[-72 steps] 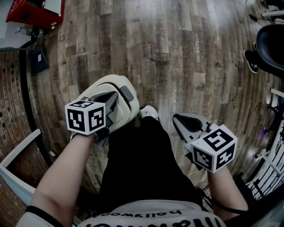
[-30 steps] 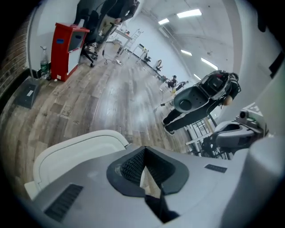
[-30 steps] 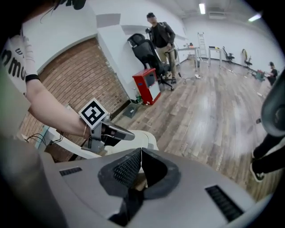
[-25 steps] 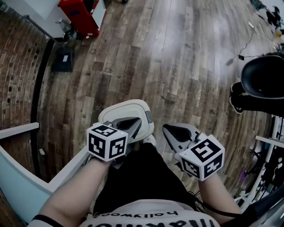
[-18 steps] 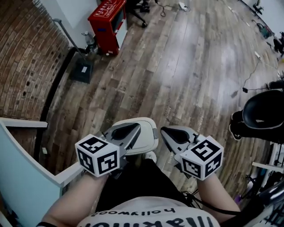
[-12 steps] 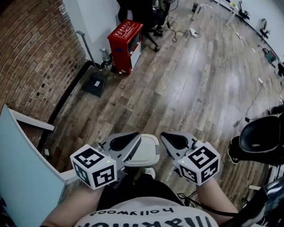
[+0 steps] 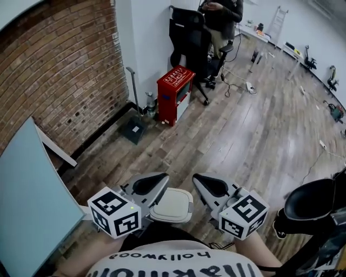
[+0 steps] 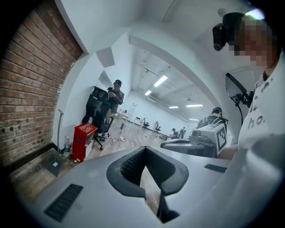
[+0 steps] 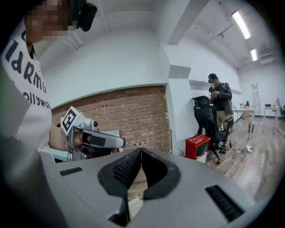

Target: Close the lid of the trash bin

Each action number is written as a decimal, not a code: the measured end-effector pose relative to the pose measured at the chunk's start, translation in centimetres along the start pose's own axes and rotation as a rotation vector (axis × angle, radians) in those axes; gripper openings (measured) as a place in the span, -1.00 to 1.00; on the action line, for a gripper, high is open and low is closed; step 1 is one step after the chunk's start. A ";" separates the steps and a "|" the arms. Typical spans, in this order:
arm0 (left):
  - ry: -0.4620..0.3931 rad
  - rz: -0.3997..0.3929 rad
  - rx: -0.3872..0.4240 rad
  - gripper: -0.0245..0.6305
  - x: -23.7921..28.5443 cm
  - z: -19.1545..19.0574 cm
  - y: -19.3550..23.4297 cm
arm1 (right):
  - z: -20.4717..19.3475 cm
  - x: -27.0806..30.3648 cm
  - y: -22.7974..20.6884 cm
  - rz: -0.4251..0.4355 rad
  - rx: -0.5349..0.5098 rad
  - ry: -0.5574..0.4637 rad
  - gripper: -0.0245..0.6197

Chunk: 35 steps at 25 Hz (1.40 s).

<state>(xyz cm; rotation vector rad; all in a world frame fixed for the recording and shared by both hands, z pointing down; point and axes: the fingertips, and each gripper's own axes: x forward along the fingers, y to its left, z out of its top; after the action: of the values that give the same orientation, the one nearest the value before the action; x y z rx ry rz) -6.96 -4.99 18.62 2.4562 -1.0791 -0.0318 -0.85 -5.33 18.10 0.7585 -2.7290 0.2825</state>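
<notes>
The trash bin is a cream-white bin with its lid lying flat, low in the head view, just in front of the person's body. My left gripper hovers above its left edge, jaws shut with nothing between them. My right gripper hangs to the right of the bin, also shut and empty. The two grippers point forward, side by side, not touching the bin. The left gripper view shows its closed jaws and the right gripper beyond. The right gripper view shows its closed jaws and the left gripper.
A brick wall and a leaning pale-blue panel are on the left. A red cabinet, a black office chair and a standing person are ahead. A black seat is at the right, on wooden floor.
The head view has swung up from the floor to the room. My left gripper, earlier over the bin lid, has lifted off; both grippers now sit level either side of the bin.
</notes>
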 end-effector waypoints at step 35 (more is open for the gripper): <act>-0.023 0.151 0.083 -0.90 -2.0 -2.6 -2.2 | -4.3 -6.8 -1.7 0.014 0.064 -0.012 -0.90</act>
<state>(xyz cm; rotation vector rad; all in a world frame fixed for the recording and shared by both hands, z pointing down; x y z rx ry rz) -6.30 -1.21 19.72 2.4450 -1.2971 0.0321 6.56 -2.46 20.03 0.7609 -2.7495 0.3709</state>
